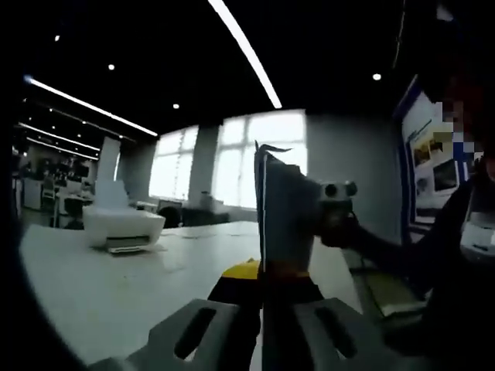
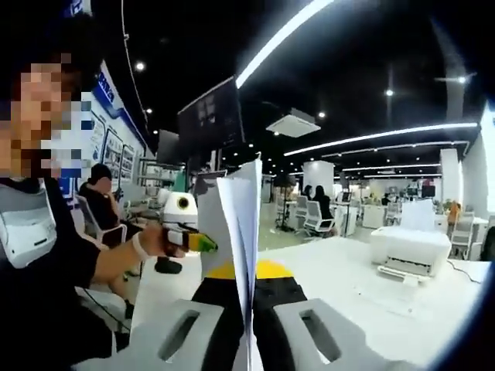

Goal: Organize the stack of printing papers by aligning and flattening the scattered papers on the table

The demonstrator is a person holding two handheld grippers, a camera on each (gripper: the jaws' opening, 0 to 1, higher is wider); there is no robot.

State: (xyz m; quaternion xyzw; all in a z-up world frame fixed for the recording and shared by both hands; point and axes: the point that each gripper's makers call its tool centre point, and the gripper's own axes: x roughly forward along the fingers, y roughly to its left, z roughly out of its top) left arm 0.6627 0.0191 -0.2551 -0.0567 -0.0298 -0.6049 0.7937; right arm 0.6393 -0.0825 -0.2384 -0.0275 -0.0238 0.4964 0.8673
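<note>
Papers (image 1: 282, 212) upright on edge above the table (image 1: 116, 294), near the printer (image 1: 122, 224). Clamped by left gripper (image 1: 261, 305) and right gripper (image 2: 249, 309), jaws closed on opposite ends. Best tapped squarely down, edges level, grip even.

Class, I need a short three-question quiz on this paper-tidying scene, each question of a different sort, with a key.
1. True or false: the left tongs are shut on the stack of papers, which stands on edge.
2. What white machine sits on the table? A) printer B) kettle C) fan
3. Fill in: the right tongs are shut on the ____.

Key: 1 true; 2 A, the printer; 3 stack of papers.
</note>
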